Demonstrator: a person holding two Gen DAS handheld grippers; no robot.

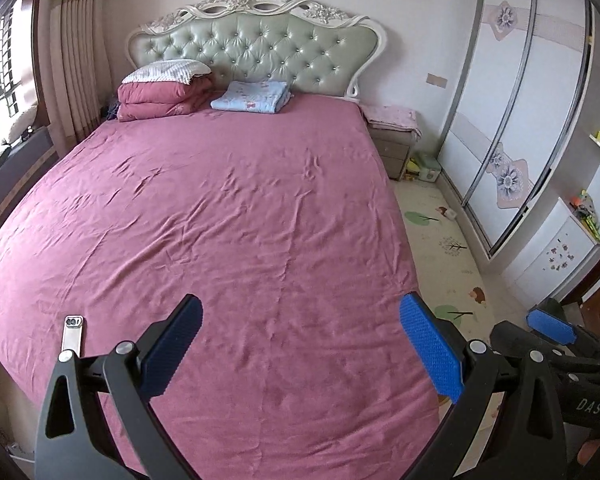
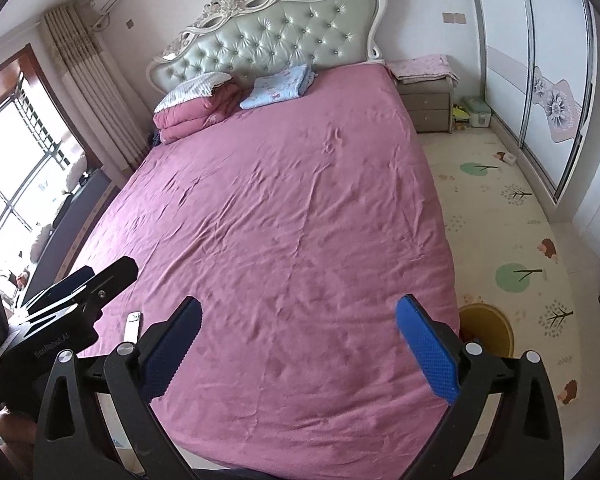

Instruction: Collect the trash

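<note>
My left gripper (image 1: 300, 344) is open and empty, held over the near end of a bed with a pink sheet (image 1: 228, 216). My right gripper (image 2: 298, 344) is open and empty over the same end of the bed (image 2: 284, 208). A yellow bin (image 2: 486, 330) stands on the floor by the bed's near right corner, just right of my right gripper. A small white flat object (image 1: 73, 332) lies on the sheet at the near left; it also shows in the right wrist view (image 2: 133, 326). I see no clear trash on the sheet.
A folded pink quilt with a pillow (image 1: 164, 94) and a folded blue blanket (image 1: 250, 96) lie by the headboard. A nightstand (image 1: 392, 148) and a white box (image 2: 476, 112) stand right of the bed. Wardrobe doors (image 1: 512, 120) line the right wall. A patterned mat (image 2: 512, 240) covers the floor.
</note>
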